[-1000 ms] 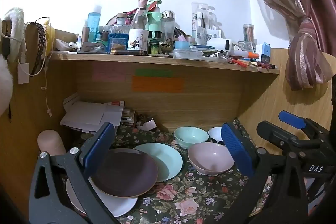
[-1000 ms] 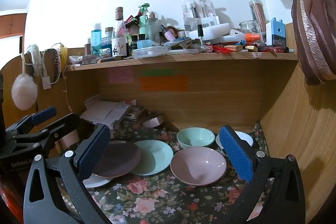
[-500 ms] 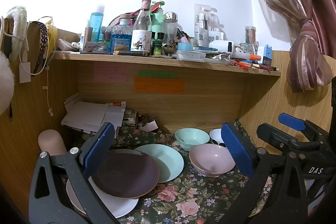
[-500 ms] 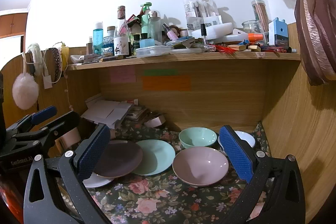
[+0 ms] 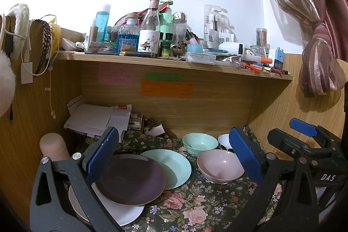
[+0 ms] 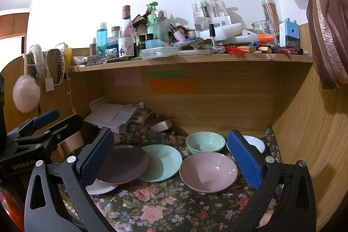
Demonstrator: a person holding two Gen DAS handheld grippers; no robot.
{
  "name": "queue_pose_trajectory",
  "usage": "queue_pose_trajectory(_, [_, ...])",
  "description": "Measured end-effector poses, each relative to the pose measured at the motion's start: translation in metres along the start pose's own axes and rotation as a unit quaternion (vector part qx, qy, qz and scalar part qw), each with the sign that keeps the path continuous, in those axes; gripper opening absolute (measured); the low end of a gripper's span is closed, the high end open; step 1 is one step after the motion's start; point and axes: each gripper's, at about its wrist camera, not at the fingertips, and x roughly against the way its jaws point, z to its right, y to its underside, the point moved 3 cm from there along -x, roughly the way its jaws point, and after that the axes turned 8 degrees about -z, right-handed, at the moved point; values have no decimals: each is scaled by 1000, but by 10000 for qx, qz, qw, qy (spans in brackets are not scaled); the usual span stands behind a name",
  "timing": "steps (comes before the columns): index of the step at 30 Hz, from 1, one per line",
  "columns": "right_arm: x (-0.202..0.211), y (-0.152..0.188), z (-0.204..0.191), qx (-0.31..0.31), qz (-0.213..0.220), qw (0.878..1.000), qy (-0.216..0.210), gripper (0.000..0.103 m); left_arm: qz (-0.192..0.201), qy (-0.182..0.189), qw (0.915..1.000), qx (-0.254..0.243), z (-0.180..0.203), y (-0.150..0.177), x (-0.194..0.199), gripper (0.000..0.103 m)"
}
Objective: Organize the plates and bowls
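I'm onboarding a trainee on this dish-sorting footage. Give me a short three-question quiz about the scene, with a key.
1. True or false: the dark purple plate lies partly on top of the white plate.
2. Multiple choice: which bowl sits nearest the grippers? A) the mint green bowl B) the pink bowl C) the white bowl
3. Fill in: both the left gripper and the right gripper have their jaws ____, holding nothing.

Key: 1 true; 2 B; 3 open
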Motion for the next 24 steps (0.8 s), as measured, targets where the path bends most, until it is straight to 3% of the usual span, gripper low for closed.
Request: queue_pose_trajectory(24, [2, 1, -2, -15, 44, 10000, -13, 103, 5, -8, 10000, -20, 2, 0, -1, 103])
